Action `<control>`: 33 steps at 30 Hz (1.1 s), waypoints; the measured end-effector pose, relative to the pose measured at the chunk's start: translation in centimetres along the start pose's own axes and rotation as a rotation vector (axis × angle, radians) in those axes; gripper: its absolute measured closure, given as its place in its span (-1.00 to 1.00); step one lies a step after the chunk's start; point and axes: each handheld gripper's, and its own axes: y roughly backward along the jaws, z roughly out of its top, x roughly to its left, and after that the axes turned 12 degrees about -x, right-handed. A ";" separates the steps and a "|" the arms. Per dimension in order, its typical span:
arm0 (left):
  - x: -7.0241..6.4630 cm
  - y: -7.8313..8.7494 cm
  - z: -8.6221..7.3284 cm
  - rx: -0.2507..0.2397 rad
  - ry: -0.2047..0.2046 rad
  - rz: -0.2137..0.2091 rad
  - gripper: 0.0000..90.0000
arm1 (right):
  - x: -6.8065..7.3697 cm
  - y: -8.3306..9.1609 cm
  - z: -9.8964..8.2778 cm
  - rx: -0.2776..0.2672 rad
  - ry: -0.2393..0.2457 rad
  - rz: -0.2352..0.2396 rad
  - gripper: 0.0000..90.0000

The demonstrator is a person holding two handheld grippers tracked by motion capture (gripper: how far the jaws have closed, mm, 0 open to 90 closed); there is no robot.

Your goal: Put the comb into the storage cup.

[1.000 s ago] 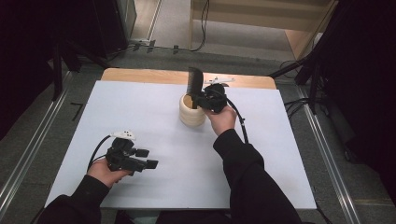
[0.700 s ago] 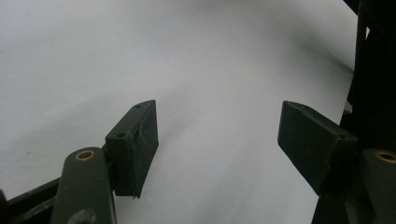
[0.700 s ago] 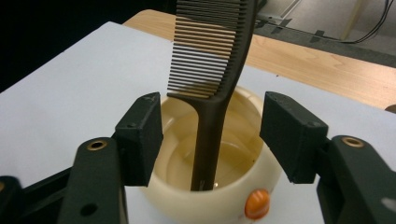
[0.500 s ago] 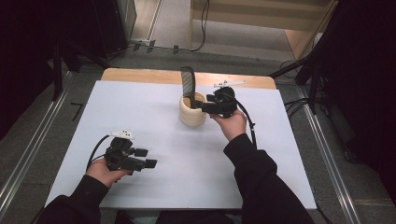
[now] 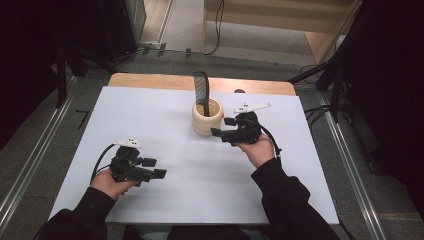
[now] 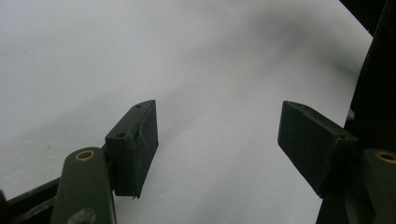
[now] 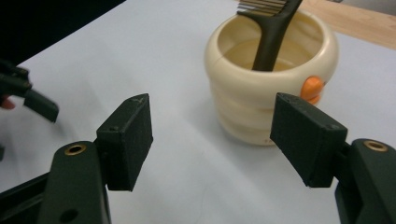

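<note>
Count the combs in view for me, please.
1. A black comb stands handle-down in the cream cup, teeth end sticking up. Others lying deeper inside the cup could be hidden.

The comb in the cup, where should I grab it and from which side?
Grip the comb on its toothed upper part, which sticks out above the cup; the handle sits down inside. Come from above, jaws across its flat faces, and lift along its lean so the rim isn't caught.

High view looks forward and down over the whole table (image 5: 150,115). Left gripper view sits close above bare white tabletop near its front left corner. Right gripper view faces the cream cup (image 7: 271,84) and comb (image 7: 273,35) close up; high view shares both.
</note>
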 end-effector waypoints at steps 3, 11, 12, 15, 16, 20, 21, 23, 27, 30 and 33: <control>0.0 0.1 0.0 -0.005 -0.002 0.003 -0.34 | 0.3 0.7 -0.6 0.013 0.002 0.021 -0.40; 0.0 0.2 0.1 -0.010 -0.007 0.009 -0.34 | 0.8 3.1 -2.4 0.044 0.008 0.045 -0.42; 0.0 0.3 0.1 -0.013 -0.007 0.008 -0.34 | 0.8 3.4 -2.7 0.043 0.005 0.045 -0.42; -0.1 0.3 0.1 -0.016 -0.006 0.006 -0.34 | 0.9 4.4 -3.5 0.038 -0.010 0.042 -0.43; -0.1 0.3 0.1 -0.019 -0.005 0.005 -0.34 | 0.9 4.8 -3.7 0.035 -0.014 0.043 -0.43; 0.0 0.4 0.1 -0.027 0.004 0.001 -0.34 | 0.9 5.9 -4.6 0.023 -0.021 0.040 -0.44; 0.0 0.5 0.1 -0.033 0.009 -0.003 -0.34 | 0.9 6.2 -4.8 0.024 -0.020 0.038 -0.44; 0.1 0.6 0.1 -0.047 0.013 -0.008 -0.34 | 0.9 6.5 -5.2 0.035 -0.023 0.040 -0.45; 0.1 0.9 0.0 -0.050 0.014 -0.003 -0.34 | 0.7 7.3 -6.4 0.051 -0.046 0.049 -0.44; 0.0 1.0 -0.1 -0.050 0.012 0.002 -0.34 | 0.7 7.9 -7.1 0.056 -0.051 0.042 -0.44; -0.1 1.1 -0.2 -0.047 0.007 0.009 -0.34 | 0.6 8.3 -7.8 0.055 -0.056 0.044 -0.45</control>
